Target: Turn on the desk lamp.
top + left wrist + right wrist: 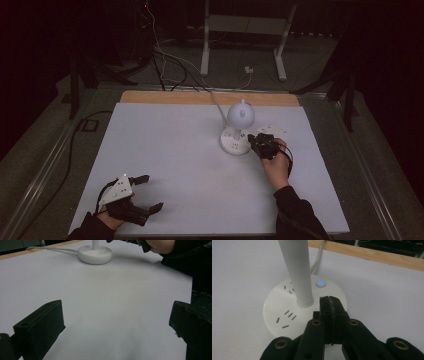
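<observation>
Dim room, dark floor strewn with cables, white tabletop (165,150) with a bare wooden strip along its far edge. Desk lamp (239,125) standing right of centre toward the far edge: round white base (287,312) carrying socket slots, a white stem (295,270), a globe head (241,114). Right gripper (331,302) with jaws pressed together, nothing between them, tips poised just over the base beside the stem and short of the power button (321,283), which glows blue. Left gripper (145,192) resting near the near left corner, jaws spread wide, holding nothing. Probably a press of the button in hand: best done by sliding the closed tips forward past the stem, coming straight down on the button, pressing lightly so the base stays put, keeping clear of the slots. Right gripper view gives the blue glow and the slots, lost in the high view; left gripper view gives the cord (52,249) trailing off the base toward the far edge.
</observation>
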A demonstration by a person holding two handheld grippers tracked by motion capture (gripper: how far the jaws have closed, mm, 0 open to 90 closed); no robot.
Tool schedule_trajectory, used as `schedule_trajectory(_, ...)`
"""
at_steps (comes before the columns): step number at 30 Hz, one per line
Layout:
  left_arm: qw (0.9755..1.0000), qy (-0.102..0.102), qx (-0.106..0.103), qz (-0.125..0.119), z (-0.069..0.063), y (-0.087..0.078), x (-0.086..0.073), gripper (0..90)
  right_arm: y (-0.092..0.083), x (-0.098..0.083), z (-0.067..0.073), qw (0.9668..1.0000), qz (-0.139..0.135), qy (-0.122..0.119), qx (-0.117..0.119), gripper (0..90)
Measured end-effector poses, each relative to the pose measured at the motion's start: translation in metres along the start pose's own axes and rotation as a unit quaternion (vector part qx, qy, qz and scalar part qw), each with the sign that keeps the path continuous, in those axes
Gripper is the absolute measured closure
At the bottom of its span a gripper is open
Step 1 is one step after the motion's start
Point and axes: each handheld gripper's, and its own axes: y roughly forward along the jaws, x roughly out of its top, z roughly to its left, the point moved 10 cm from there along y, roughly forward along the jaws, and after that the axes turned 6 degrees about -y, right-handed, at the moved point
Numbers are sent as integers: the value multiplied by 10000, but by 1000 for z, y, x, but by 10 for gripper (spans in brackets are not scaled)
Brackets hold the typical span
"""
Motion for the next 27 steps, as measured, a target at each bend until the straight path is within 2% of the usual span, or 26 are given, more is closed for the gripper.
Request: schedule_trajectory(27, 10000, -12, -9, 0, 0, 0, 0, 4, 14, -8, 3, 9999, 112, 11, -11, 900)
